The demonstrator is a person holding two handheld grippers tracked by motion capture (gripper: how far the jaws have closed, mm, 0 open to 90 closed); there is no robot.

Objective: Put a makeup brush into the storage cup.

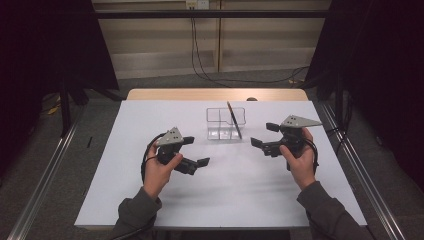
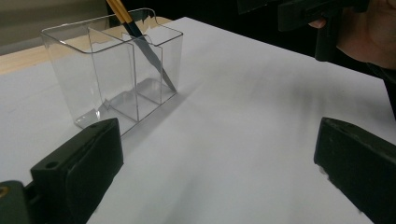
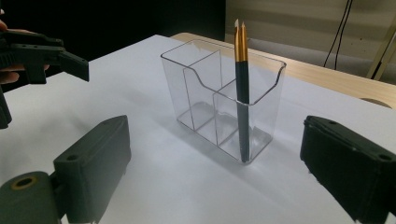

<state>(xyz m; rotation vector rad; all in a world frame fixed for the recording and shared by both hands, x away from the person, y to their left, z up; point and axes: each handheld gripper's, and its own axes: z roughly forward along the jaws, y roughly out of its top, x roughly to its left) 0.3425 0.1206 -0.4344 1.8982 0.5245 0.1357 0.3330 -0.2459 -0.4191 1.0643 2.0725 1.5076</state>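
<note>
While both grippers, left gripper [image 1: 194, 150] and right gripper [image 1: 262, 135], hang wide and empty, we list: clear organizer [image 1: 226, 123], one brush [image 1: 234, 120] inside; next, we judge, a careful grasp.

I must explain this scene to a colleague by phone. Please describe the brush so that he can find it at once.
On the white table, between the two grippers, stands a clear plastic organizer with compartments. The brush leans in a compartment at its right end as the high view shows it. It has a dark handle with a gold band, the sole coloured thing there.
</note>
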